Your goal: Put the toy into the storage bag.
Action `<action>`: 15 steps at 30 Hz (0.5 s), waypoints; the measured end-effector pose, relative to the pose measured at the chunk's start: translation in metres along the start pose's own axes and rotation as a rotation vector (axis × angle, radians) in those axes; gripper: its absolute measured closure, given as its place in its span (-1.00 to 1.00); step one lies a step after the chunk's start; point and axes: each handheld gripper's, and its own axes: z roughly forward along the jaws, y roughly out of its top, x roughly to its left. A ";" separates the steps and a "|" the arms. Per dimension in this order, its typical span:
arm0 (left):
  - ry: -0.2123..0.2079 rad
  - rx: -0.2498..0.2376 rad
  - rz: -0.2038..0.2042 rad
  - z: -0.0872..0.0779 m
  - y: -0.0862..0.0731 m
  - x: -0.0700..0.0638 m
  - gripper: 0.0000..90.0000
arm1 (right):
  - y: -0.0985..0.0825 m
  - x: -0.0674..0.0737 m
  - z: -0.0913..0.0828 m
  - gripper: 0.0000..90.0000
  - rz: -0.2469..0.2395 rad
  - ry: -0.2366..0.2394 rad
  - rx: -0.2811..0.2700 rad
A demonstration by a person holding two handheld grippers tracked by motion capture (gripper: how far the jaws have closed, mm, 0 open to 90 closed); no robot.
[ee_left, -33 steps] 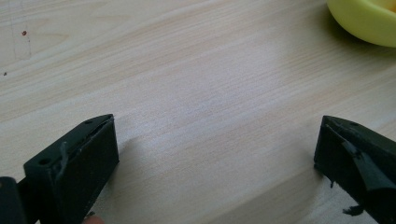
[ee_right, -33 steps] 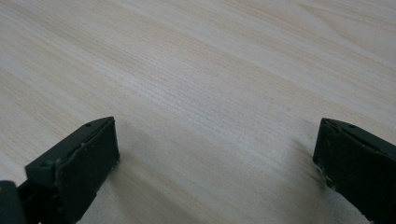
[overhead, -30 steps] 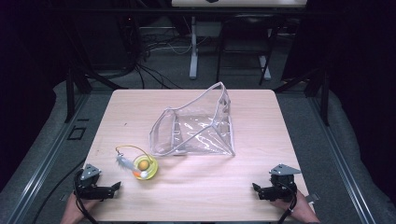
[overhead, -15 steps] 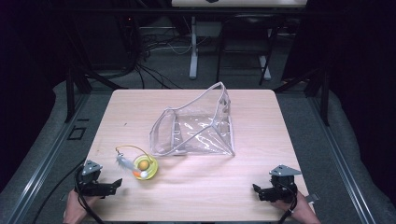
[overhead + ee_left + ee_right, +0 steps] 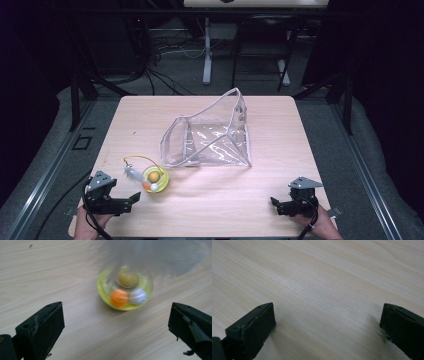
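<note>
Left gripper [image 5: 131, 198] edged toward the yellow toy [image 5: 125, 290] (three balls inside, left gripper view).

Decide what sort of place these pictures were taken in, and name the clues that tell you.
Probably a lab or recording studio set up for handling trials, not a home. A bare wooden table stands among dark surroundings, loose cables lie on the grey floor behind it, and black metal frame rails flank it.
</note>
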 end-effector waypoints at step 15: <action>-0.079 -0.012 0.093 -0.001 0.022 -0.055 -0.93 | 0.000 0.000 0.000 -1.00 0.000 0.000 0.000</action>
